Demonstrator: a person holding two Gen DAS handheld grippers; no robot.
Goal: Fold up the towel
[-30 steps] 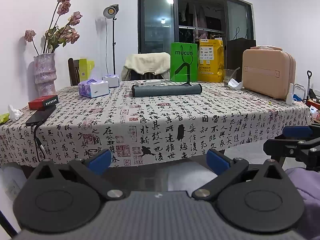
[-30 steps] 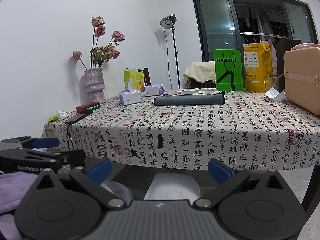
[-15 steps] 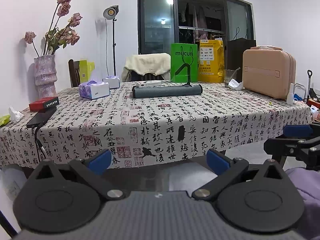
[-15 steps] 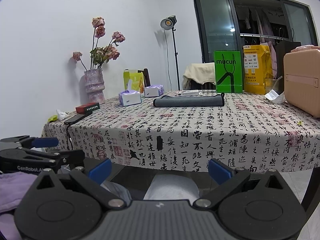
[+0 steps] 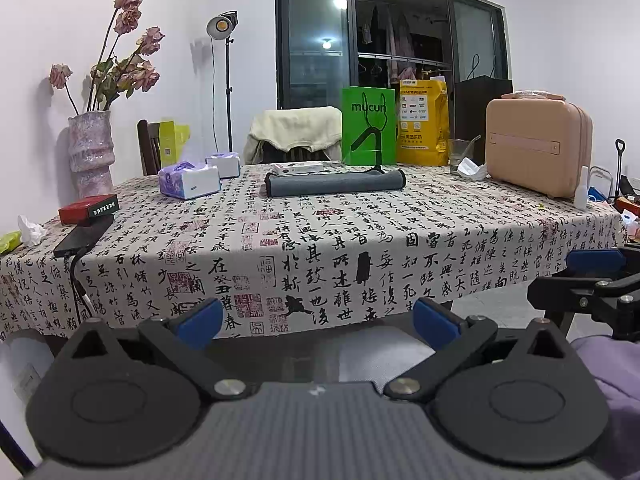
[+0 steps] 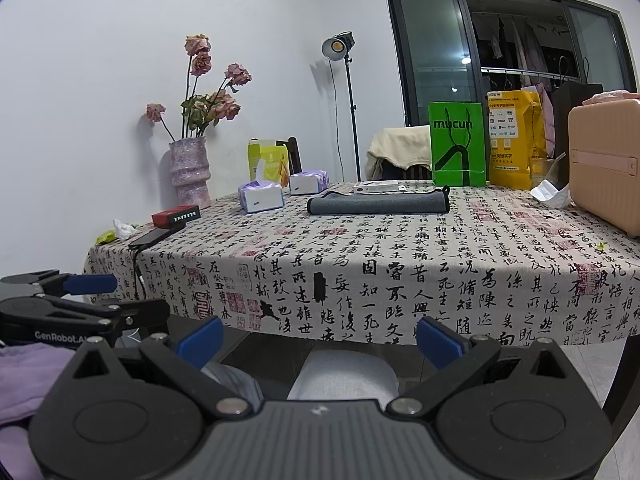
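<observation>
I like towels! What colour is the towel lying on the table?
The towel is dark grey, folded long. It shows best in the right wrist view.

Evenly lit indoor room at night, seen through two sharp but strongly curved fisheye lenses.

I saw soft white room light, with the studio lamp (image 5: 222, 24) glowing warm at its head and casting a faint shadow on the wall behind. A ceiling light glared as a white spot in the dark window (image 5: 340, 1). The vase of flowers (image 6: 191, 168) threw a soft grey shadow leftward. Straight lines bowed near the edges, and black vignetting filled the corners. The tablecloth (image 5: 320, 220) print stayed crisp; I noticed no motion blur.
</observation>
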